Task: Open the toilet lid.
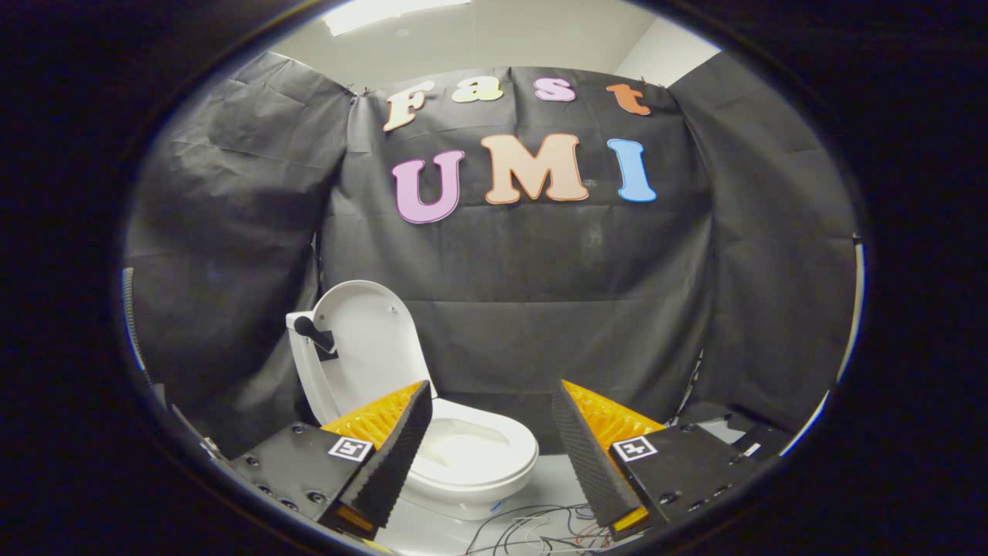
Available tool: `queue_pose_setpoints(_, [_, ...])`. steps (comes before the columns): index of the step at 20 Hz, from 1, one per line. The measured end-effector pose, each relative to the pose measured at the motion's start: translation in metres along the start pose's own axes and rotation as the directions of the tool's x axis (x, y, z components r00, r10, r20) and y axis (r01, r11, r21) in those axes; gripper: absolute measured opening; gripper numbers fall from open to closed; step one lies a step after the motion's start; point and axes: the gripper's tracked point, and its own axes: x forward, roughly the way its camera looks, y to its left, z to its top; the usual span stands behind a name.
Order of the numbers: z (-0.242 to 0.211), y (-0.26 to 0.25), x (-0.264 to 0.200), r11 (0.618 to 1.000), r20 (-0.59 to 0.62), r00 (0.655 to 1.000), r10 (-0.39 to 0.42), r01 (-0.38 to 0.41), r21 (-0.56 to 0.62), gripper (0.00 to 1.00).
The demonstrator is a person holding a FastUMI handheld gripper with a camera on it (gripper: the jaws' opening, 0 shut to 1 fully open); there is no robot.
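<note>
A white toilet [471,455] stands on the floor beyond my fingers, a little to the left. Its lid [370,344] is raised upright against the cistern, and the seat ring and bowl show below it. A dark flush handle [312,332] sticks out at the cistern's side, left of the lid. My gripper [490,401] is open with nothing between its fingers; the left fingertip [421,394] overlaps the lid's lower edge in the image, but stands nearer to me than the toilet.
Black cloth walls close the booth behind and on both sides of the toilet. Loose thin wires [532,525] lie on the pale floor just ahead of the fingers. A low dark box [733,436] sits at the right wall's foot.
</note>
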Motion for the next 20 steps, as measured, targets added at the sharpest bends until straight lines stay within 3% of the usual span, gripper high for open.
queue_pose_setpoints(20, [0.0022,0.0004,0.0024,1.0,0.0,1.0,0.001,-0.001,-0.003,0.97])
